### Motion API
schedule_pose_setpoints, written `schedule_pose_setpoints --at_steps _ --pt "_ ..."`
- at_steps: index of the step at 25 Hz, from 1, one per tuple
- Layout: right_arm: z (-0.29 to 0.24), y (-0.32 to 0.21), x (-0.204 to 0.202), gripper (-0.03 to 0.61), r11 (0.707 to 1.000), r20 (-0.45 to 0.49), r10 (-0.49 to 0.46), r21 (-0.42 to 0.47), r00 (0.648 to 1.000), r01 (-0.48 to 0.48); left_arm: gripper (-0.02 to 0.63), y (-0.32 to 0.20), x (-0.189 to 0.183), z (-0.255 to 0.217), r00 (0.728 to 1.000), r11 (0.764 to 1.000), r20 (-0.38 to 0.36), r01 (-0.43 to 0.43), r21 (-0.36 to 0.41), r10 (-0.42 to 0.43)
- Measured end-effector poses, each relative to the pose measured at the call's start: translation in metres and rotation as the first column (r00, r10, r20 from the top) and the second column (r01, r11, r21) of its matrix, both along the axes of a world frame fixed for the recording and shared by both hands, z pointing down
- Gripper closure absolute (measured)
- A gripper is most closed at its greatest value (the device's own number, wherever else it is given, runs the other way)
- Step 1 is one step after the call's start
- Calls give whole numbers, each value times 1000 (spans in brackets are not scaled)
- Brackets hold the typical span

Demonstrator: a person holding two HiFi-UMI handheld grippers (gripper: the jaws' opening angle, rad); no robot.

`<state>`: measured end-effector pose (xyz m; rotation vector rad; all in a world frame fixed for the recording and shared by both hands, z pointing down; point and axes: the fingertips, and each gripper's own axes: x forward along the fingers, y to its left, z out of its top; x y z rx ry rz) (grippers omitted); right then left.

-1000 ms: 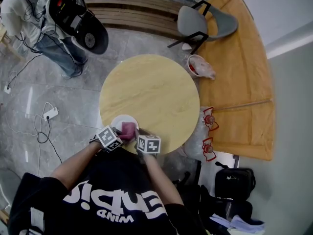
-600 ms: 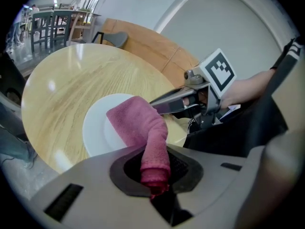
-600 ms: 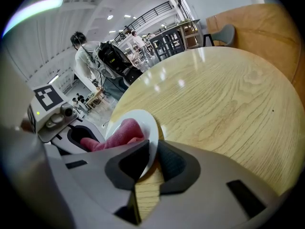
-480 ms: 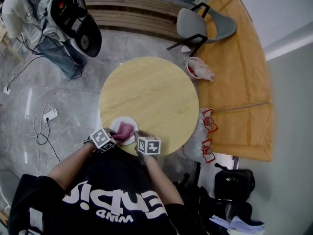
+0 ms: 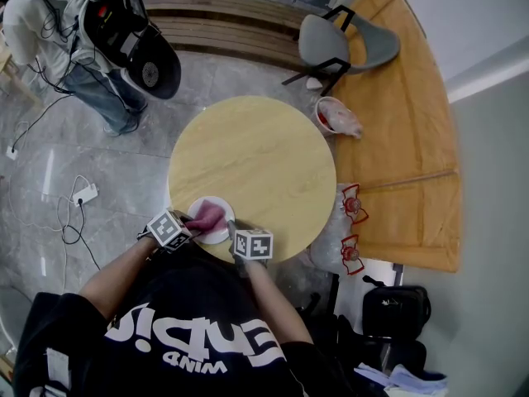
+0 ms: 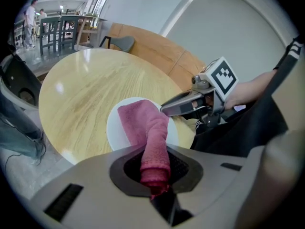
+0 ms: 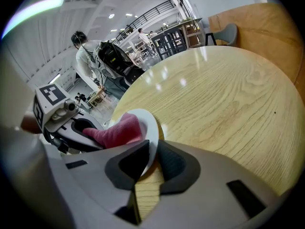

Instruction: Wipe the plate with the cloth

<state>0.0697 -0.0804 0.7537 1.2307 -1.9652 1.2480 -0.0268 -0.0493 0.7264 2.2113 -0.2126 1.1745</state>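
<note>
The pink cloth (image 6: 145, 128) is clamped at its bunched end in the left tool (image 6: 155, 168), and its free end is laid on the white plate (image 6: 116, 130). The plate is set at the near edge of the round surface (image 5: 256, 155). Its rim is pinched between the jaws of the right tool (image 7: 147, 162). For a good wipe, the cloth should be pressed flat and swept across the whole face, with the rim gripped firmly so the plate is not dragged off the edge.
</note>
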Motion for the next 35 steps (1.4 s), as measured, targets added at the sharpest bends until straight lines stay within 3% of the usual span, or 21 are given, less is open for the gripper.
schedule_pose_setpoints --at_steps 9,17,23,29,32,35 --pt "-1 -1 -1 509 1000 2 -16 -5 1000 16 565 -14 -13 5 999 999 40 31 14 -32" --pt "-1 0 -1 509 1000 2 -25 -14 1000 25 565 -29 -18 0 997 997 26 68 35 -69" --pt "1 0 0 509 997 81 -16 -76 997 22 565 -46 -18 -6 996 995 17 87 56 -88" --pt "-11 1 7 511 990 192 17 -138 981 10 565 -77 -21 -35 991 983 8 132 132 -134" --pt "-40 -17 17 514 997 206 39 -67 978 -25 565 -97 -15 -65 985 970 -45 172 174 -166" --pt "-95 -45 28 534 990 146 37 131 989 -57 565 -115 -3 -107 971 947 -140 224 232 -195"
